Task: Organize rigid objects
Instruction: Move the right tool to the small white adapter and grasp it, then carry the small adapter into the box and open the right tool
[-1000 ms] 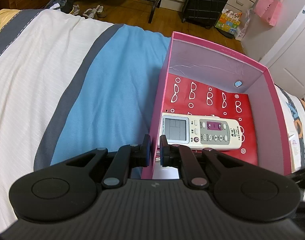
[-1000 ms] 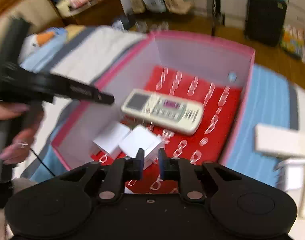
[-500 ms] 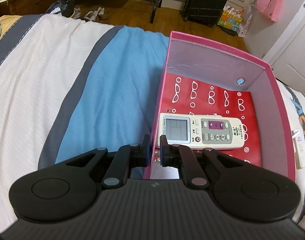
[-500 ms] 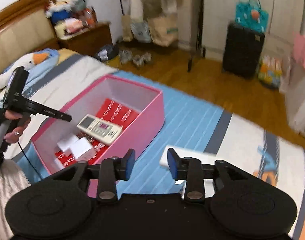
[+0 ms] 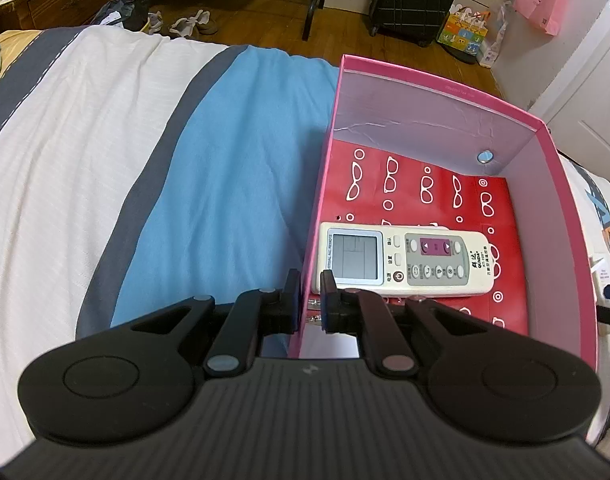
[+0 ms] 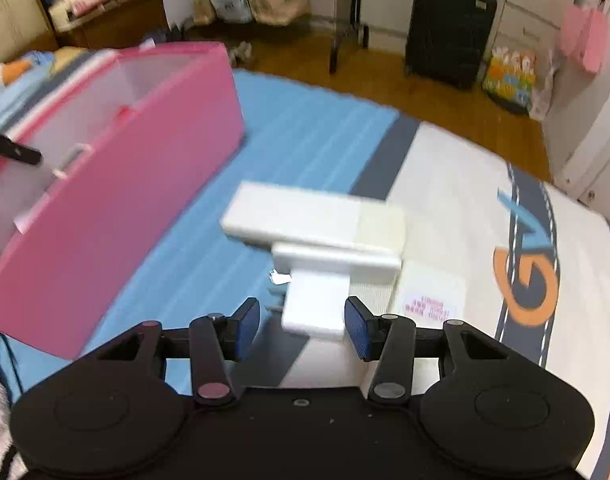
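The left gripper (image 5: 309,300) pinches the near-left wall of the pink box (image 5: 441,90), which holds a white remote (image 5: 405,258) on its red glasses-patterned floor. The right gripper (image 6: 303,328) is spread wide around a white block (image 6: 317,304) on the striped bedspread (image 6: 313,148), beside the box. A black suitcase (image 6: 449,28) stands on the wooden floor beyond.
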`<act>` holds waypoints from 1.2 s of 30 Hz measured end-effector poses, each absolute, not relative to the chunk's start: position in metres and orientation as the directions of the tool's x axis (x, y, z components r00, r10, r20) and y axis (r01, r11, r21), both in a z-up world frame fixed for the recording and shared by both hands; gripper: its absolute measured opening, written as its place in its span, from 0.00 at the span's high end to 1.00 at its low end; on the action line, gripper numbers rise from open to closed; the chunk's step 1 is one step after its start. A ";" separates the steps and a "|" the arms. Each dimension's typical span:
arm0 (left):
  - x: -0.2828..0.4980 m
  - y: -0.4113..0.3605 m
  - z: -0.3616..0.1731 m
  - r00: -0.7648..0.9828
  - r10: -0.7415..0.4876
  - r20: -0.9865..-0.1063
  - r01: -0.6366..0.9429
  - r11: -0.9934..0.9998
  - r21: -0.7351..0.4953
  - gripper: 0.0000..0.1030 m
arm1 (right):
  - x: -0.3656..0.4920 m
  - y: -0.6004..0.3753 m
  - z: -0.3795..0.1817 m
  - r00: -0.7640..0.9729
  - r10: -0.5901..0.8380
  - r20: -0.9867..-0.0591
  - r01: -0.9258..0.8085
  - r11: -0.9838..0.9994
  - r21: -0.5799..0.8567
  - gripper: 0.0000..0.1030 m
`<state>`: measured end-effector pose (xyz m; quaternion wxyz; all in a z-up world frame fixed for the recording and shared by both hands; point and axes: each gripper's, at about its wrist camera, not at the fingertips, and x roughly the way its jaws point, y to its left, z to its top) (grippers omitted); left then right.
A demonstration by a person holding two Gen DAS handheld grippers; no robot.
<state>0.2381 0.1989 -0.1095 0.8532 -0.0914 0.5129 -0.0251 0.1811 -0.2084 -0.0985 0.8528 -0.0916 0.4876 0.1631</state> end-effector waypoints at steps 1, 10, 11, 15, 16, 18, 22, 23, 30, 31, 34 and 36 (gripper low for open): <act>0.239 0.199 -0.110 0.471 -0.137 -0.871 -0.051 0.982 -0.182 0.93 | 0.182 -0.208 -0.103 0.471 0.180 -0.864 -0.367 0.930 -0.007 0.46; 0.240 0.198 -0.111 0.473 -0.139 -0.870 -0.046 0.982 -0.182 0.92 | 0.186 -0.195 -0.130 0.456 0.096 -0.885 -0.374 0.923 -0.093 0.40; 0.240 0.198 -0.112 0.473 -0.140 -0.870 -0.045 0.982 -0.182 0.92 | 0.189 -0.196 -0.130 0.455 0.098 -0.885 -0.365 0.927 -0.085 0.38; 0.240 0.198 -0.112 0.473 -0.140 -0.870 -0.048 0.982 -0.184 0.92 | 0.196 -0.200 -0.132 0.445 0.124 -0.887 -0.319 0.947 -0.028 0.36; 0.239 0.198 -0.112 0.473 -0.141 -0.870 -0.049 0.982 -0.185 0.92 | 0.195 -0.200 -0.132 0.447 0.128 -0.885 -0.317 0.948 -0.023 0.45; 0.239 0.198 -0.111 0.472 -0.142 -0.870 -0.049 0.981 -0.186 0.92 | 0.191 -0.199 -0.129 0.452 0.139 -0.881 -0.311 0.950 -0.009 0.45; 0.239 0.197 -0.112 0.472 -0.143 -0.870 -0.053 0.980 -0.190 0.92 | 0.179 -0.196 -0.122 0.455 0.164 -0.875 -0.308 0.951 0.018 0.46; 0.239 0.198 -0.111 0.472 -0.142 -0.870 -0.053 0.981 -0.189 0.92 | 0.175 -0.194 -0.120 0.458 0.168 -0.873 -0.311 0.950 0.020 0.46; 0.238 0.201 -0.112 0.470 -0.146 -0.870 -0.060 0.979 -0.197 0.92 | 0.143 -0.182 -0.095 0.506 0.250 -0.826 -0.325 0.942 0.086 0.47; 0.237 0.201 -0.112 0.470 -0.146 -0.870 -0.061 0.979 -0.197 0.92 | 0.136 -0.179 -0.092 0.508 0.274 -0.817 -0.334 0.936 0.107 0.47; 0.237 0.201 -0.112 0.472 -0.145 -0.870 -0.061 0.979 -0.196 0.92 | 0.113 -0.167 -0.082 0.510 0.355 -0.784 -0.363 0.915 0.178 0.47; 0.237 0.200 -0.112 0.478 -0.140 -0.867 -0.056 0.980 -0.188 0.92 | 0.099 -0.154 -0.065 0.523 0.406 -0.749 -0.402 0.893 0.204 0.47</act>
